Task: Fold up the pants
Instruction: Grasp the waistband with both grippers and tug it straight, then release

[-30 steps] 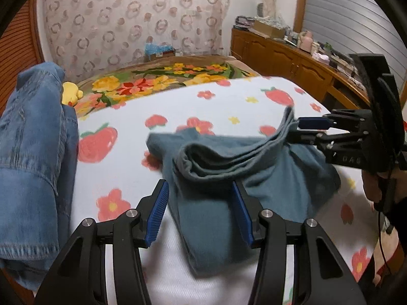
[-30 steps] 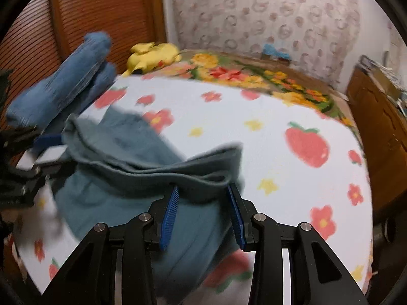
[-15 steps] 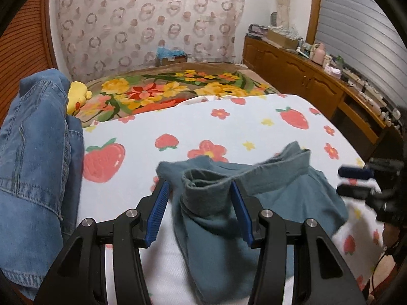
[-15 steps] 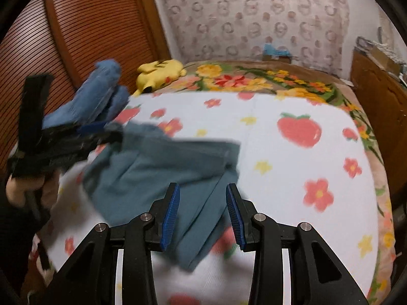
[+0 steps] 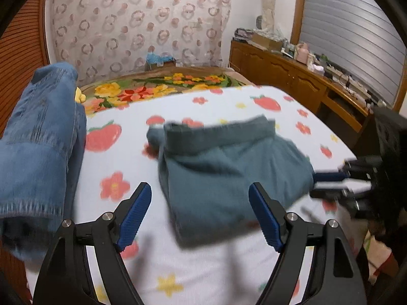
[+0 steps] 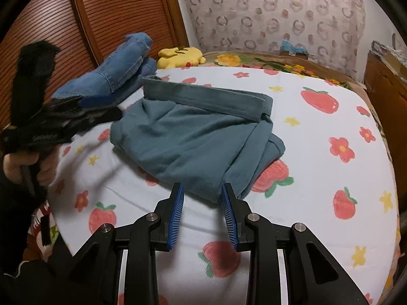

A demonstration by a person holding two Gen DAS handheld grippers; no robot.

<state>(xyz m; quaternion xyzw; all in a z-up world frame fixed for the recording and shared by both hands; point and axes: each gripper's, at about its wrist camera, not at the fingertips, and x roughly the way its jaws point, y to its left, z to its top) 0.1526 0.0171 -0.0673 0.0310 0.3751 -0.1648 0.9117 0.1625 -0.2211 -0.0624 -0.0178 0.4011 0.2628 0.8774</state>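
The teal pants (image 5: 229, 167) lie folded in a compact bundle on the strawberry-print bedsheet (image 5: 122, 162), waistband at the far side. They also show in the right wrist view (image 6: 195, 137). My left gripper (image 5: 201, 198) is open wide and empty, just short of the bundle's near edge. My right gripper (image 6: 202, 198) is open and empty, its fingertips at the bundle's near edge. The right gripper also shows in the left wrist view (image 5: 330, 185) beside the bundle's right end. The left gripper shows in the right wrist view (image 6: 101, 109) by the bundle's left end.
Blue denim jeans (image 5: 38, 139) lie piled along the bed's left side, also in the right wrist view (image 6: 114, 73). A yellow plush toy (image 6: 180, 56) sits behind them. A floral blanket (image 5: 152, 89) covers the far end. A wooden cabinet (image 5: 292, 76) stands right of the bed.
Both grippers let go of the pants and drew back toward the near edge. The left jaws opened wider. The pants dropped flat into a folded bundle.
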